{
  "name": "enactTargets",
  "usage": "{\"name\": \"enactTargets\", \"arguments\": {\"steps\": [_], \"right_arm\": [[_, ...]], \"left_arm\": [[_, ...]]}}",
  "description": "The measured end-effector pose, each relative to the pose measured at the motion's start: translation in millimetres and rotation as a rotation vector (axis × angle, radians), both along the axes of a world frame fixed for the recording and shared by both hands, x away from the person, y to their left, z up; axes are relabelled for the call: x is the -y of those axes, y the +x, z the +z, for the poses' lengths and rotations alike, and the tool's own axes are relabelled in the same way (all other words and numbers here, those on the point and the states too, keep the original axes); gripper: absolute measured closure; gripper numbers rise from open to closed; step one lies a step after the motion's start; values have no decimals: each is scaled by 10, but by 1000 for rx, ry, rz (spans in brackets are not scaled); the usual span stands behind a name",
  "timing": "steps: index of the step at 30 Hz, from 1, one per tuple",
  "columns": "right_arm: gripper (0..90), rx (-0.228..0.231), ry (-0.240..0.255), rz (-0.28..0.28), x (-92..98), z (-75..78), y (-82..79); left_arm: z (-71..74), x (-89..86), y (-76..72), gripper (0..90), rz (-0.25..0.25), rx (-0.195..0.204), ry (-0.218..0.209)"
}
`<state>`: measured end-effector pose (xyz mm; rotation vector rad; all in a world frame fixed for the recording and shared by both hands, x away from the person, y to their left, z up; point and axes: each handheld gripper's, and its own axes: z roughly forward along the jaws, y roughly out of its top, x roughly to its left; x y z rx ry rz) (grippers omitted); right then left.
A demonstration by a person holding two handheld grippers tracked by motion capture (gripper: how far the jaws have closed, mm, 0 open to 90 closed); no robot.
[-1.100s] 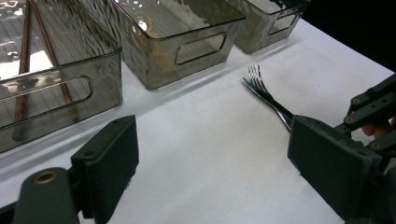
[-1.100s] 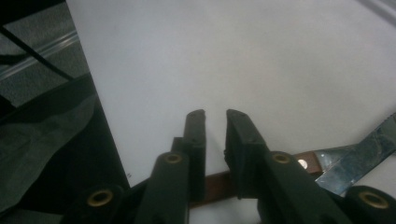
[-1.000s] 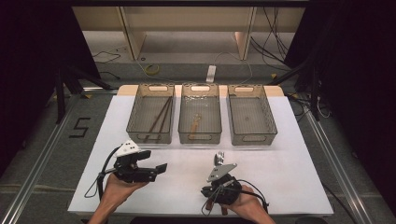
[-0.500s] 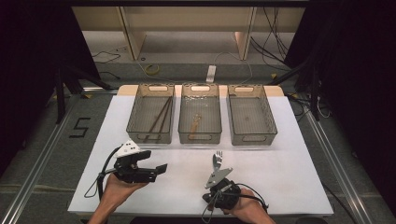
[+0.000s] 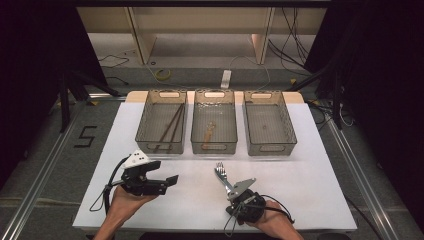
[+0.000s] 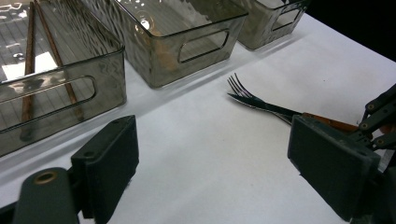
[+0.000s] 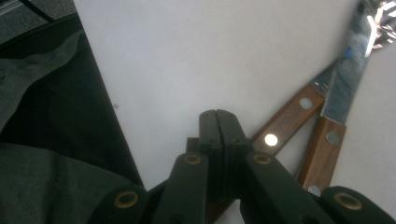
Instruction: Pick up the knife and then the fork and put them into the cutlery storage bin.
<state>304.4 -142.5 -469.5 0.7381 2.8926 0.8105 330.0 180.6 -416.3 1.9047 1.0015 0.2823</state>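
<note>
1. Since a second ago the right gripper [image 5: 239, 192] has drawn a little nearer the table's near edge, and its jaws have just been closing; they now stand pressed flat together with nothing visible between the pads.
2. Just beside those shut jaws, in the right gripper view, lie two wooden handles with rivets: a fork [image 5: 222, 176] and a knife [image 7: 348, 74], crossing one another on the white table [image 5: 310, 165]. The handle ends pass under the gripper, so I can't quite tell whether it touches them.
3. From above, the fork's prongs point toward the three bins, well short of them.
4. The left gripper [image 5: 161, 182] hovers at the near left, its jaws spread wide and empty, aimed across at the fork.
5. At the back stand three smoky clear bins in a row: the left bin [image 5: 145, 131] holds a pair of chopsticks [image 5: 170, 126], the middle bin [image 5: 198, 130] a small wooden utensil [image 5: 210, 131], and the right bin [image 5: 286, 125] looks nearly bare.
6. Nothing lies between the cutlery and the bins.
</note>
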Motion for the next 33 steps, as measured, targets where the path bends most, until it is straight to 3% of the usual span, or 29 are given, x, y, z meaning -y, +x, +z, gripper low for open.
{"name": "enactTargets", "arguments": {"steps": [10, 27, 33], "right_arm": [[900, -10, -27, -16, 122, 24, 58], [900, 24, -83, -40, 224, 62, 122], [854, 51, -24, -23, 255, 214, 114]], "left_arm": [[-8, -31, 15, 159, 10, -2, -4], [10, -54, 9, 159, 15, 21, -44], [21, -72, 6, 159, 17, 37, -63]]}}
